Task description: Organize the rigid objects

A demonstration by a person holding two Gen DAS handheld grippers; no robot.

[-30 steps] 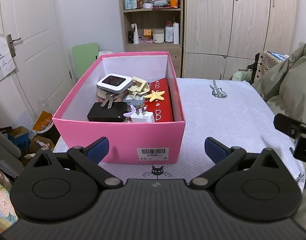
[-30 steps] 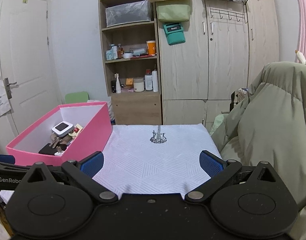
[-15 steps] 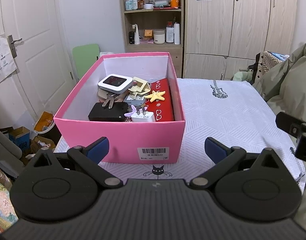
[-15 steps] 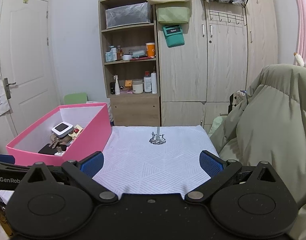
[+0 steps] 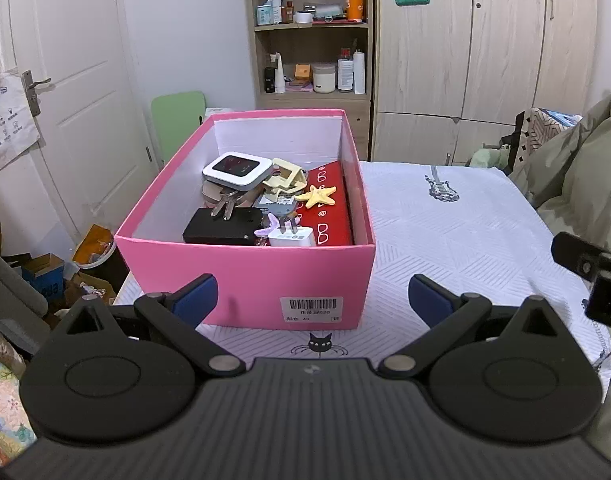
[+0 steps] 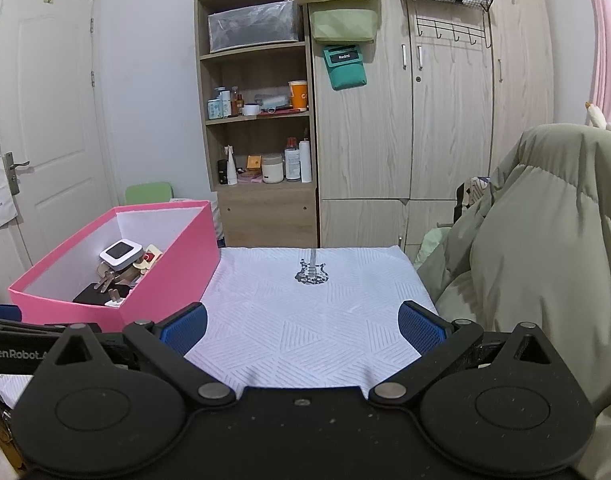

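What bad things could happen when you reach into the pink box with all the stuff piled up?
The yellow starfish lies loose on the red case, so a nudge might knock it off. The white plug sits tight against the black charger, so the left hand-held gripper may pinch both. The pink box stands near the table's corner and could slide off.

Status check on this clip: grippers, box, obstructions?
Left gripper open, empty. Right gripper open, empty. Pink box holds all items. Nothing blocking.
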